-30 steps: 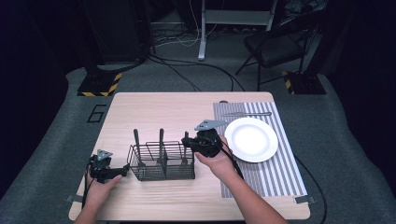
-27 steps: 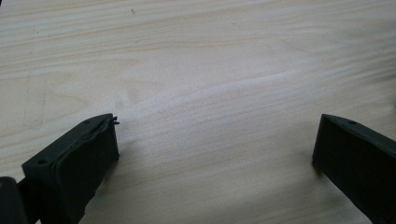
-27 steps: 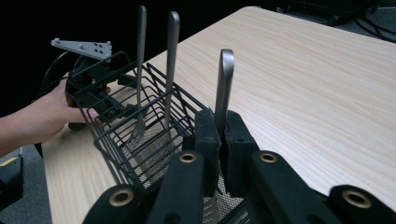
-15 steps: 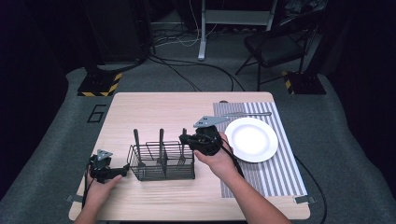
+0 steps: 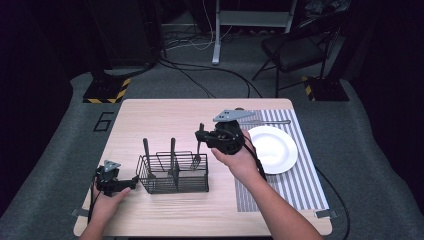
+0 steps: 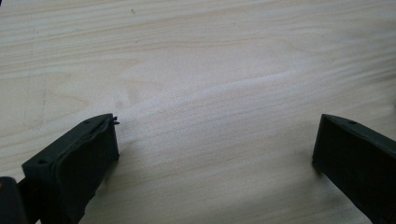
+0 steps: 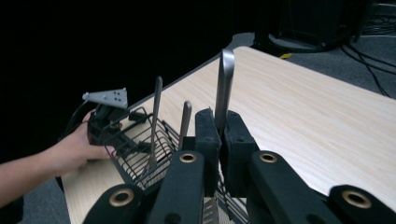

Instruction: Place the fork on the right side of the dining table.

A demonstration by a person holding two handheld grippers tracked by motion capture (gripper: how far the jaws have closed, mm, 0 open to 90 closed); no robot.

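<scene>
Right gripper view: my right tool point(image 7: 219, 140) is clamped on an upright fork point(image 7: 224, 84), held above the wire caddy point(image 5: 172, 172). My left tool point(image 6: 215, 154) rests agape on the counter point(image 6: 210, 70).

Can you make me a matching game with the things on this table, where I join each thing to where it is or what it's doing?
Things:
1. fork
2. white plate
3. left tongs
4. wire basket

Places or states:
A. lies on the striped mat
B. open, low on the table beside the basket
C. pinched by its handle in the right tongs, tines down at the basket's top
D. stands on the wooden table with two utensils upright in it

Pairs: 1-C, 2-A, 3-B, 4-D
</scene>
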